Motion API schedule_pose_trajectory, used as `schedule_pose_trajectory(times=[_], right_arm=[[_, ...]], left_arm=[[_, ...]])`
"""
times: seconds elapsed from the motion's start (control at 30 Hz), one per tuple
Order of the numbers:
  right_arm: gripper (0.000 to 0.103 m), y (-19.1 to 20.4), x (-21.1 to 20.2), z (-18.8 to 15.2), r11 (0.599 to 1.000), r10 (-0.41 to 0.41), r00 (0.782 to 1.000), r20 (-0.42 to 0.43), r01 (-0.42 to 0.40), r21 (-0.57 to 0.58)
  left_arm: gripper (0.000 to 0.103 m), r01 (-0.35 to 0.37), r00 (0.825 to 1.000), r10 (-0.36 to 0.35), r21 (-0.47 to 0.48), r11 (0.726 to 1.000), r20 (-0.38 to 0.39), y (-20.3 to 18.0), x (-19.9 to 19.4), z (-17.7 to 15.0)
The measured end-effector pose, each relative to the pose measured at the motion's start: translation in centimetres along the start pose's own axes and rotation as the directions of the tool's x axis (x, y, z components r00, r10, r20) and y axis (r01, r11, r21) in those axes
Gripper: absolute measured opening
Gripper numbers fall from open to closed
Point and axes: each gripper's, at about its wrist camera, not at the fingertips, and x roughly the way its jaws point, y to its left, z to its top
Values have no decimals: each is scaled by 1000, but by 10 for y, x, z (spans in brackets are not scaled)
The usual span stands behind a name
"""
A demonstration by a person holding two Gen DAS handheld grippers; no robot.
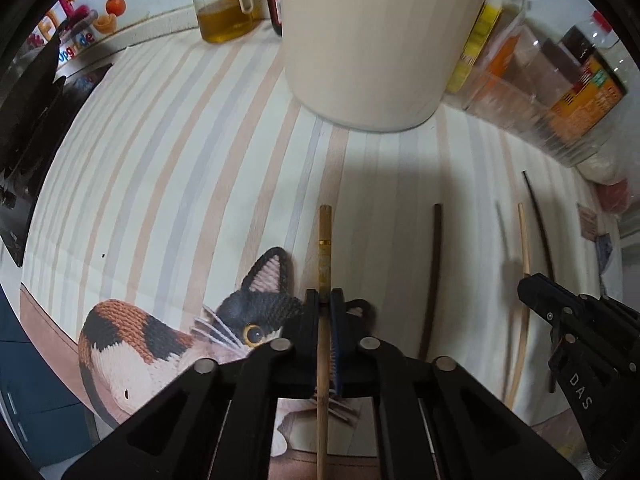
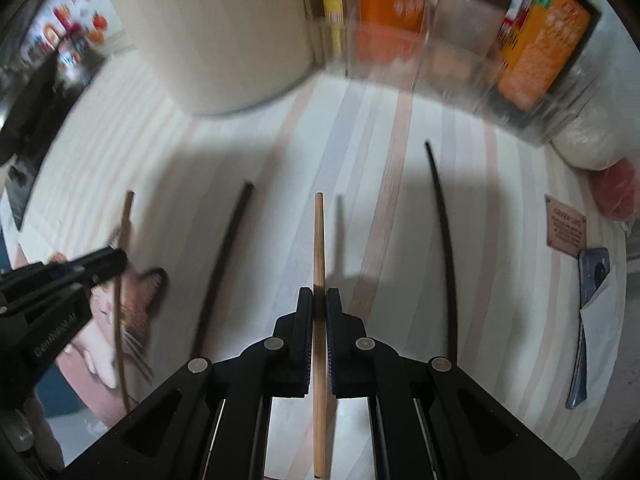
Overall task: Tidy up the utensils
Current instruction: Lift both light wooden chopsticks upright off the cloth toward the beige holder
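**Both hand-held grippers pinching one chopstick each; holder straight ahead**

Left hand-held gripper (image 1: 325, 300): fingers pressed together on a brown chopstick with a gold band (image 1: 324, 248). The stick runs along the gripper's own axis, blunt end pointing forward, rest of the shaft passing back between the fingers.

Right hand-held gripper (image 2: 319, 300): fingers pinched on a pale bamboo chopstick (image 2: 319, 240), likewise aligned with the gripper axis, tip forward. Its shadow sits apart from the stick on the striped cloth (image 2: 360, 140), so I judge it lifted off the surface. Same judgement for the left stick, less certain.

Still lying on the tabletop: a dark brown chopstick (image 2: 224, 264) between the two grippers, and a thin black chopstick (image 2: 444, 240) toward the right edge. Both lie roughly parallel to the held ones.

Cream cylindrical container (image 1: 376, 40): stands upright at the far side of the tabletop, directly ahead of the left gripper and ahead-left of the right one. Rim out of view in both cameras. Judged to be the utensil holder.

Key relation: the left gripper is the nearer one and is lined up with the container. Both held sticks lie horizontal, pointing at the container wall, so dropping them in would call for raising and tipping them toward vertical over the rim.

Oil bottle (image 1: 224, 8) and clear jars (image 1: 560, 80) flank the container.
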Motion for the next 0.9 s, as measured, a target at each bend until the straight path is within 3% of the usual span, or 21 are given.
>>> schedule_pose_trajectory(times=[0.27, 0.43, 0.7, 0.77, 0.9], right_arm=[[6, 5, -68, -10, 998, 62, 986, 157, -65, 13], [6, 12, -85, 6, 994, 100, 983, 154, -104, 18], [6, -13, -36, 13, 994, 78, 995, 60, -83, 78], [6, -19, -29, 10, 992, 75, 996, 43, -79, 98], [6, -27, -21, 9, 990, 63, 998, 23, -65, 123]], left_arm=[[0, 44, 998, -44, -3, 999, 54, -1, -31, 4], [5, 162, 987, -162, -68, 985, -2, 14, -16, 9], [7, 88, 984, -89, -17, 996, -155, 6, 39, 4], [11, 87, 985, -86, 4, 996, -151, 0, 43, 3], [0, 45, 994, -42, 31, 998, -100, -10, 40, 3]])
